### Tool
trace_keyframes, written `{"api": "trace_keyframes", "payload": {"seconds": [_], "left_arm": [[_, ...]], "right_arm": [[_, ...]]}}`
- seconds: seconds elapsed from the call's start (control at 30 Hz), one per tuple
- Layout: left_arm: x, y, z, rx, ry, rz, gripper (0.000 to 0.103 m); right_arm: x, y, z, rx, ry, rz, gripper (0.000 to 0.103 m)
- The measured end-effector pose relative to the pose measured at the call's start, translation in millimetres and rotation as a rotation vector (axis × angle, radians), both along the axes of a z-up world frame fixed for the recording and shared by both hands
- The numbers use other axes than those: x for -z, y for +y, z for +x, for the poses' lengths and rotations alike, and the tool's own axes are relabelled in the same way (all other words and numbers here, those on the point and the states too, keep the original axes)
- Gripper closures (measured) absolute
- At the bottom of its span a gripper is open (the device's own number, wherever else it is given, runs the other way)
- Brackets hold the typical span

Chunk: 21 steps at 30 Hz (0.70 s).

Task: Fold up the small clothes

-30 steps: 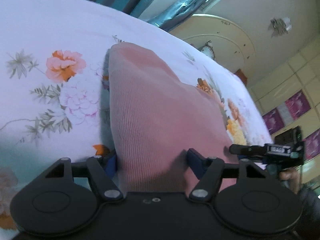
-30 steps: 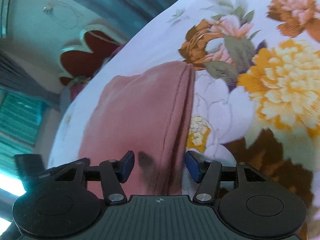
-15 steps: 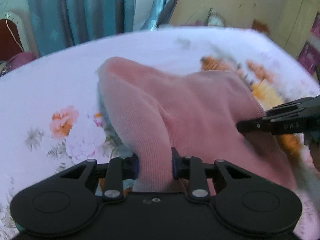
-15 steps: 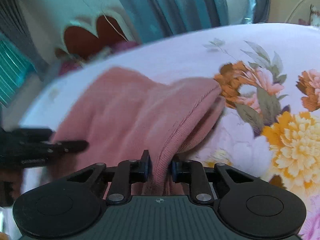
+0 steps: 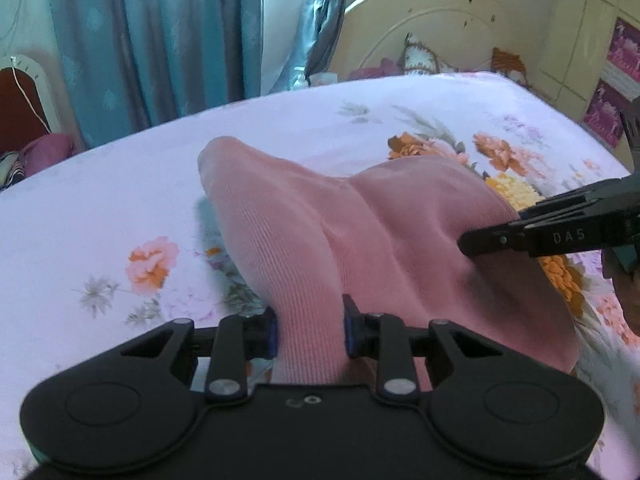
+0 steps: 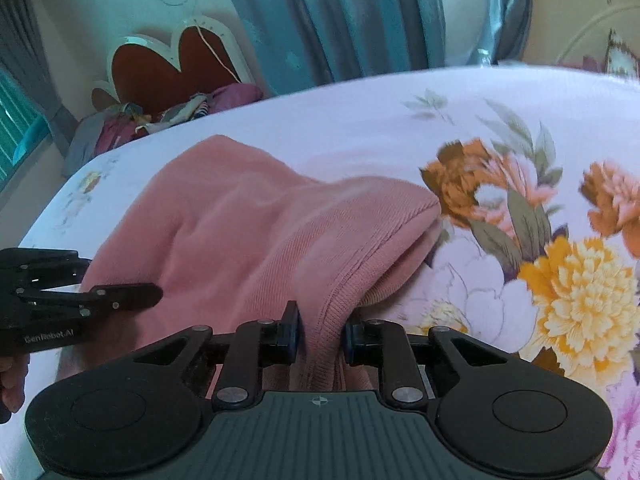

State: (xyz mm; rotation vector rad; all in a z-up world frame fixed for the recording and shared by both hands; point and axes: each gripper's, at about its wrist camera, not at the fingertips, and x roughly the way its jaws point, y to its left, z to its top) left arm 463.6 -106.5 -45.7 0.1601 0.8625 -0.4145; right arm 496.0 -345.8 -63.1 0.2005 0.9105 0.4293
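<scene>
Bed (image 5: pixel 100 216) with a floral sheet carries the pink knit garment (image 5: pixel 304 248), soft, light and limp, so best held at its near hem corners. Left gripper (image 5: pixel 308 328) and right gripper (image 6: pixel 322 330) are each clamped there; a second ago both stood apart around flat cloth, now lifted and tented.

Your left black plastic two-finger gripper (image 5: pixel 308 330) has blue pads and silver pivot screws; your right black gripper (image 6: pixel 322 334) adds a ribbed grey housing.
</scene>
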Motion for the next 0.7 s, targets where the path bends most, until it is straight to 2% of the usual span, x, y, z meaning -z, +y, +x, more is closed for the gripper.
{"api": "trace_keyframes", "payload": {"seconds": [0.2, 0.5, 0.7], "left_arm": [[-11.0, 64.0, -23.5, -0.01, -0.016, -0.04, 0.076], [-17.4, 202.9, -55.7, -0.087, -0.014, -0.048, 0.076], [-12.1, 282.1, -68.1, -0.137, 0.008, -0.153, 0.076]], "right_arm": [[-18.5, 62.1, -22.7, -0.024, -0.04, -0.028, 0.083], [-20.6, 203.9, -41.4, -0.123, -0.078, -0.04, 0.083], [-11.2, 272.1, -34.9, -0.184, -0.065, -0.043, 0.083]]}}
